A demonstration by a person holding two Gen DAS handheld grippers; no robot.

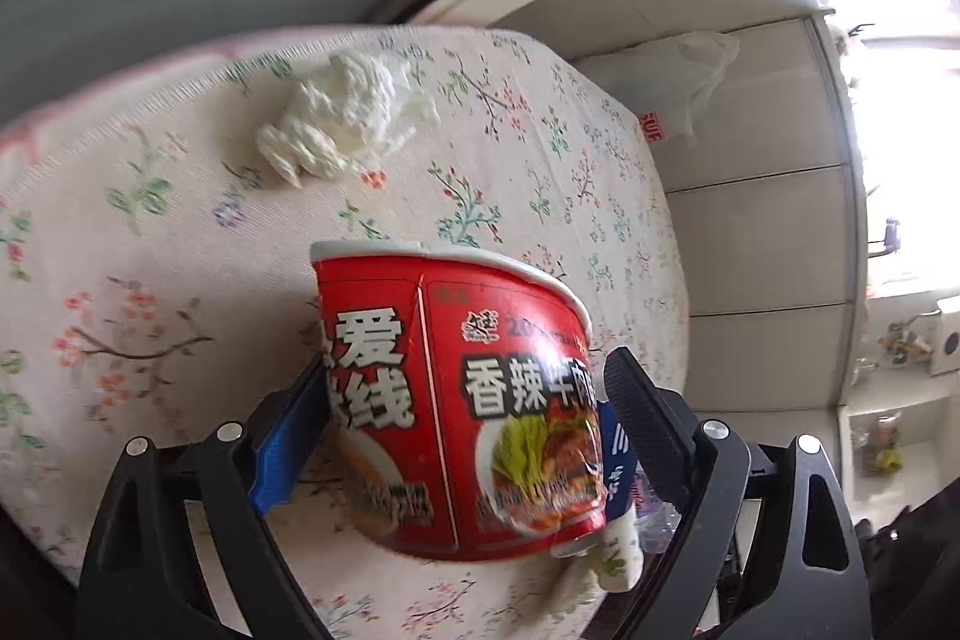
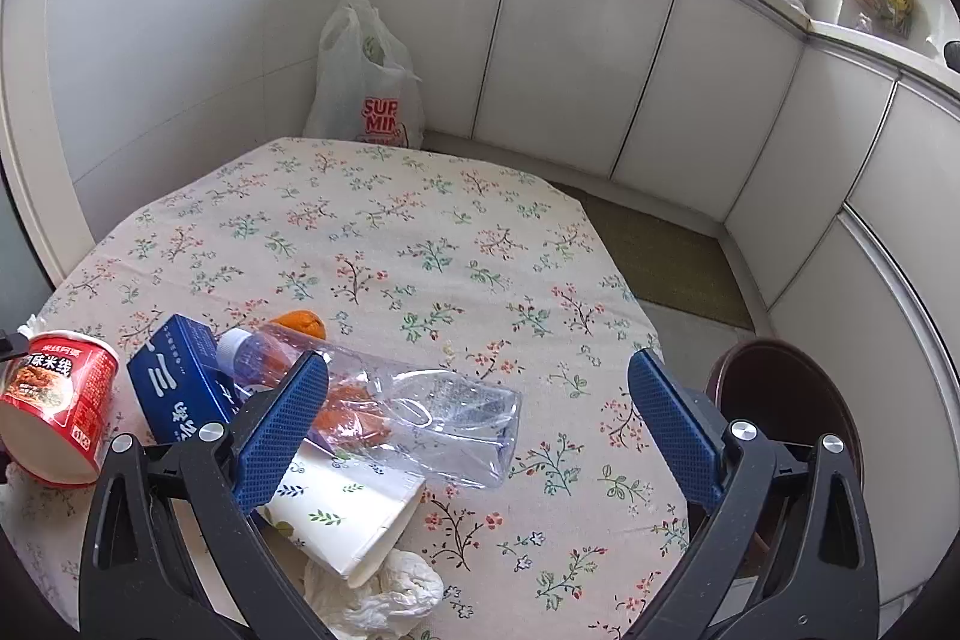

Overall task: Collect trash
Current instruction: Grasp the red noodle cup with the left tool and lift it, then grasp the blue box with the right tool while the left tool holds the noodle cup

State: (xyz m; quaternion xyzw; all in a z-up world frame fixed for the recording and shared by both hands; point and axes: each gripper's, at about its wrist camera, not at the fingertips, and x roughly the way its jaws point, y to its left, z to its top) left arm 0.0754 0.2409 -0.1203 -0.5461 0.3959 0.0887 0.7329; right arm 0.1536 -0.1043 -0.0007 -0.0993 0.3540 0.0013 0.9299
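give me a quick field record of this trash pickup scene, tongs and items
left tongs: shut on the red noodle cup, which looks lifted and tilted
right tongs: open, holding nothing, above the pile
surface: table with floral cloth
pile: clear plastic bottle lying down, blue carton, paper cup on its side, orange peel
tissue: crumpled tissue beyond the cup
floor: white plastic bag by the cabinets
beside table: brown stool
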